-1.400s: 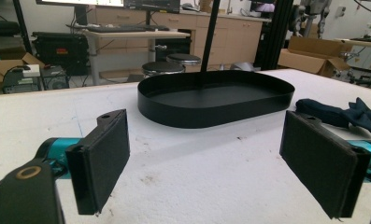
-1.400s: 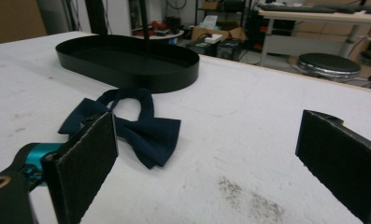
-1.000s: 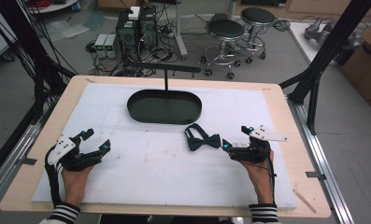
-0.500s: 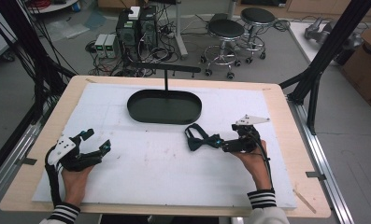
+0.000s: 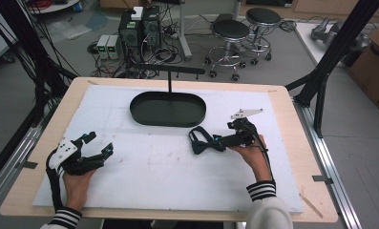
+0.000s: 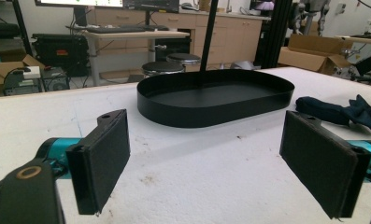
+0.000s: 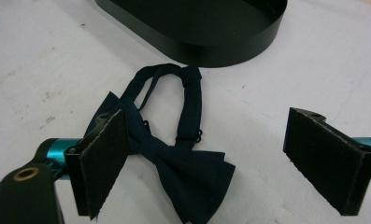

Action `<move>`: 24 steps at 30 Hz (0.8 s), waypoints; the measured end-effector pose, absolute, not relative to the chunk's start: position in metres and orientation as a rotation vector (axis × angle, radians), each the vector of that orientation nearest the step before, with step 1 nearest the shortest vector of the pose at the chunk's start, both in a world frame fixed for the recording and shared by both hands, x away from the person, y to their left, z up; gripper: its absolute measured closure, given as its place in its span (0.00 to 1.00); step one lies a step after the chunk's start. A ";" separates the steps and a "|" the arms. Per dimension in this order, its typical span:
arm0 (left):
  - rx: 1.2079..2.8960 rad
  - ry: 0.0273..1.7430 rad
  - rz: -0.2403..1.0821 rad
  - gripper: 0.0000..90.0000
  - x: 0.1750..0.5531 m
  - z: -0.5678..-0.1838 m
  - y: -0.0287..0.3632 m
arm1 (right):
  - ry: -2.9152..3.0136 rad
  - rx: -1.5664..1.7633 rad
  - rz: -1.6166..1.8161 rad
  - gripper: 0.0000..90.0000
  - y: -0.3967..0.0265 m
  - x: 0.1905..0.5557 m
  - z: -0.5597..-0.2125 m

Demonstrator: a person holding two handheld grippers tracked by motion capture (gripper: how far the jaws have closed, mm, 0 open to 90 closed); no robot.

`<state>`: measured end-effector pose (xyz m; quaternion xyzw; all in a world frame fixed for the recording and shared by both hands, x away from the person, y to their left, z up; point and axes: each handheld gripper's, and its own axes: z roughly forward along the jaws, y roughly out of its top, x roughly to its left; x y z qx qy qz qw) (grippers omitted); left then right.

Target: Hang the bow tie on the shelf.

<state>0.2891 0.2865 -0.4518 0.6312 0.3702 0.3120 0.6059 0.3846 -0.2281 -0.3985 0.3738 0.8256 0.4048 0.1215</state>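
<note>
A dark navy bow tie (image 5: 201, 140) (image 7: 174, 154) with its strap looped lies on the white mat just in front of the black oval tray (image 5: 168, 109) (image 7: 197, 28) (image 6: 211, 95). My right gripper (image 5: 216, 141) (image 7: 220, 163) is open and hovers right over the bow, jaws either side of it, not closed on it. At the table's left front my left gripper (image 5: 99, 147) (image 6: 206, 168) is open with nothing between its pads; the bow tie (image 6: 337, 109) lies far off at its right.
A thin black post (image 5: 169, 81) with a crossbar rises from the tray's far side. The white mat (image 5: 153, 176) covers most of the wooden table (image 5: 29, 191). Stools (image 5: 230, 33) and computer boxes stand on the floor behind.
My right gripper has moved left across the mat, from the right side up to the bow tie. The left gripper has stayed put.
</note>
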 end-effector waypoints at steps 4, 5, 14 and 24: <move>1.461 0.852 0.726 0.18 0.289 -0.452 0.286 | 2.468 1.128 1.112 0.19 -0.222 0.391 -0.405; 1.459 0.853 0.726 0.18 0.289 -0.452 0.286 | 2.468 1.128 1.112 0.19 -0.222 0.391 -0.405; 1.459 0.852 0.725 0.18 0.289 -0.452 0.286 | 2.538 1.199 1.040 0.25 -0.219 0.396 -0.417; 1.459 0.851 0.727 0.18 0.289 -0.452 0.286 | 2.577 1.292 1.013 0.28 -0.220 0.398 -0.424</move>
